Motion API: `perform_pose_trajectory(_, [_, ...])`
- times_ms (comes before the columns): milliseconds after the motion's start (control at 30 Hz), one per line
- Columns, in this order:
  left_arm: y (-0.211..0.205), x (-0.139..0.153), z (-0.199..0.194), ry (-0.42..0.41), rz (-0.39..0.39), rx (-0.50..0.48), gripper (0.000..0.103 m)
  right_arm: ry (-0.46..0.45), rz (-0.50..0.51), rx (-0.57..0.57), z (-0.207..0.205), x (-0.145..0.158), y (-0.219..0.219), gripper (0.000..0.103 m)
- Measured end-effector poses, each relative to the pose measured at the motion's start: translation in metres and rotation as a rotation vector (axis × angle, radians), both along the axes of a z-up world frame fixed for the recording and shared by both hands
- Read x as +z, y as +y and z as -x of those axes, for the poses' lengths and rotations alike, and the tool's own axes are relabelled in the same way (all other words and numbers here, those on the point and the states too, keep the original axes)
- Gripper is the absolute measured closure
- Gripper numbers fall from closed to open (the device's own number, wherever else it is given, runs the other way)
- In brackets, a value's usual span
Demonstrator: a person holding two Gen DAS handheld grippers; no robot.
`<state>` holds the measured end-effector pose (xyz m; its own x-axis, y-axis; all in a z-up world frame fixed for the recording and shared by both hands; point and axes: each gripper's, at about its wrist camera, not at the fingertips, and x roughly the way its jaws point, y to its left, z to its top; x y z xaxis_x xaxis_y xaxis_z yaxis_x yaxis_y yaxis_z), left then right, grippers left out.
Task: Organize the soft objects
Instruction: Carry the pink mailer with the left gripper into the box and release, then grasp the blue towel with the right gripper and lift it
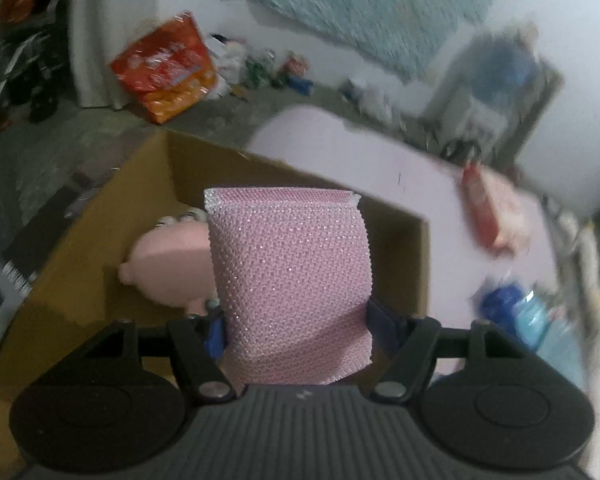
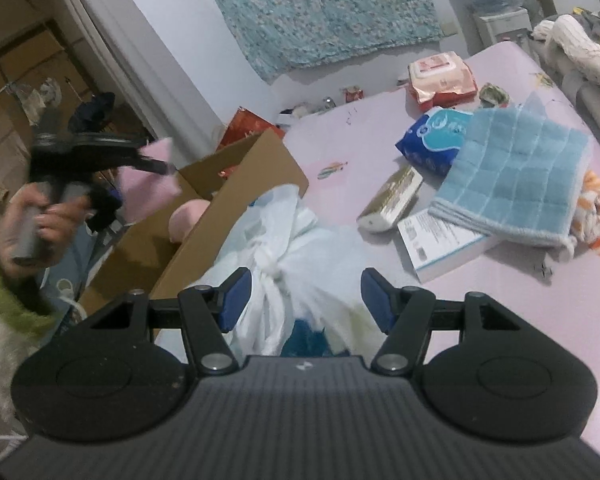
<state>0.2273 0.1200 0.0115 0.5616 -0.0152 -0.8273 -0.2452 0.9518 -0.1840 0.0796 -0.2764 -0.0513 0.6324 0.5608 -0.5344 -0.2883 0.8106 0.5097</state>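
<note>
The left hand-held gripper (image 1: 296, 320) is clamped on a pink sponge (image 1: 292, 276), its blue pads pressing the sponge's two sides, so the jaws stand about half apart with the sponge filling the gap and rising upright past the fingertips. Just beyond and below it lies an open cardboard box (image 1: 100, 240), and inside the box, left of the sponge, rests a pink plush toy (image 1: 168, 264). The right hand-held gripper (image 2: 306, 300) has a knotted white plastic bag (image 2: 284, 240) between its blue pads; the left pad touches the bag, the right pad looks to stand just clear of it, so whether the bag is gripped I cannot tell. Something blue shows low in the bag near the gripper body. The bag sits at the edge of the pale pink bench (image 2: 500, 320), touching the box's near wall. From this view the person's left hand (image 2: 28, 224), in a green sleeve, holds its gripper with the sponge above the box. Farther along the bench lie a white box (image 2: 440, 240) with a blue checked towel (image 2: 520, 176) draped over it, a slim pack (image 2: 392, 196), a blue tissue pack (image 2: 432, 140), and, farthest, a pink wipes pack (image 2: 440, 76). A blue patterned cloth (image 2: 320, 12) hangs on the wall behind.
</note>
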Motion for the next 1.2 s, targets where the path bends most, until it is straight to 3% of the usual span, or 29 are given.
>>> perform_pose_trajectory(200, [-0.022, -0.063, -0.061, 0.135, -0.09, -0.104, 0.029, 0.017, 0.038, -0.041, 0.018, 0.002, -0.006, 0.042])
perform_pose_trajectory(367, [-0.007, -0.076, -0.067, 0.142, 0.03, -0.091, 0.022, 0.046, 0.049, -0.086, 0.024, -0.002, -0.019, 0.041])
perform_pose_trajectory(633, [0.011, -0.063, -0.061, 0.084, 0.104, -0.051, 0.02, 0.09, 0.033, -0.087, 0.018, -0.014, -0.021, 0.041])
perform_pose_trajectory(867, [0.014, -0.051, -0.055, 0.055, 0.14, -0.013, 0.024, 0.09, 0.024, -0.068, 0.014, -0.015, -0.015, 0.041])
perform_pose_trajectory(1000, [0.007, -0.02, -0.029, -0.019, 0.102, -0.028, 0.019, 0.085, 0.02, -0.081, 0.014, -0.014, -0.019, 0.039])
perform_pose_trajectory(1067, [-0.002, 0.0, -0.011, -0.074, 0.056, -0.045, 0.012, 0.071, 0.011, -0.09, 0.015, -0.014, -0.021, 0.035])
perform_pose_trajectory(1200, [-0.028, 0.035, 0.018, -0.147, 0.017, -0.116, 0.01, 0.052, -0.001, -0.116, 0.016, -0.016, -0.027, 0.032])
